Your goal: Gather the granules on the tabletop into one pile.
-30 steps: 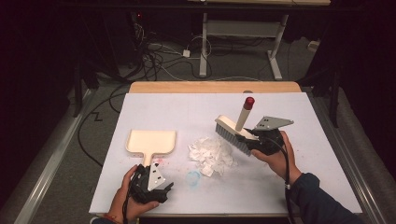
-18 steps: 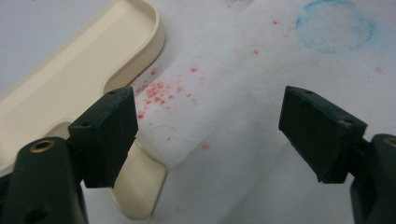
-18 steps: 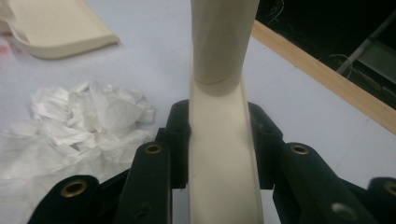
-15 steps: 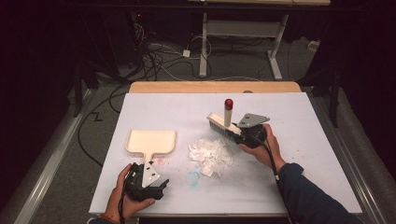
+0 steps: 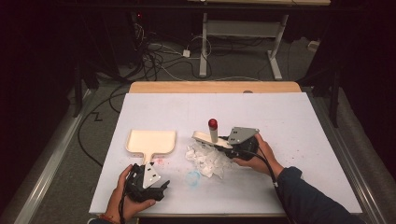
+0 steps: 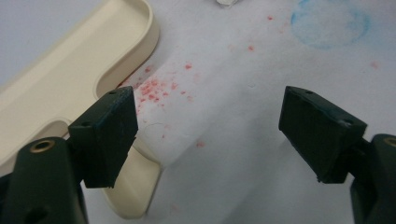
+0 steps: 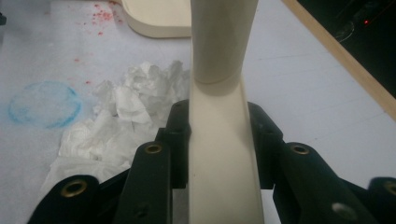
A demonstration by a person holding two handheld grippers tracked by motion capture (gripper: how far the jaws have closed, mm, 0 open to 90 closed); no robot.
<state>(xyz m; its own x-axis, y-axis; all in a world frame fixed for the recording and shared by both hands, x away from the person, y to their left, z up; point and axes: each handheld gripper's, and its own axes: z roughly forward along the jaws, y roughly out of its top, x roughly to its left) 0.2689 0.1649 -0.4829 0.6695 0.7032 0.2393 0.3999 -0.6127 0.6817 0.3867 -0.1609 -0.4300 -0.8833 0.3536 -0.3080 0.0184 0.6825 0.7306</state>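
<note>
**Brush over the paper, dustpan waiting**

While the right gripper (image 5: 229,142) stays out of it, jaws clamped on the cream brush (image 7: 219,140), that brush sits just above one crumpled wad of paper (image 5: 206,159) near the table's (image 5: 303,121) middle. One dustpan (image 5: 152,141) lies to the left, well apart from the wad. At its handle rests the left gripper (image 6: 208,135), jaws apart around nothing. A hasty sweep could likely scatter the light paper past the pan, which nobody is bracing.
</note>
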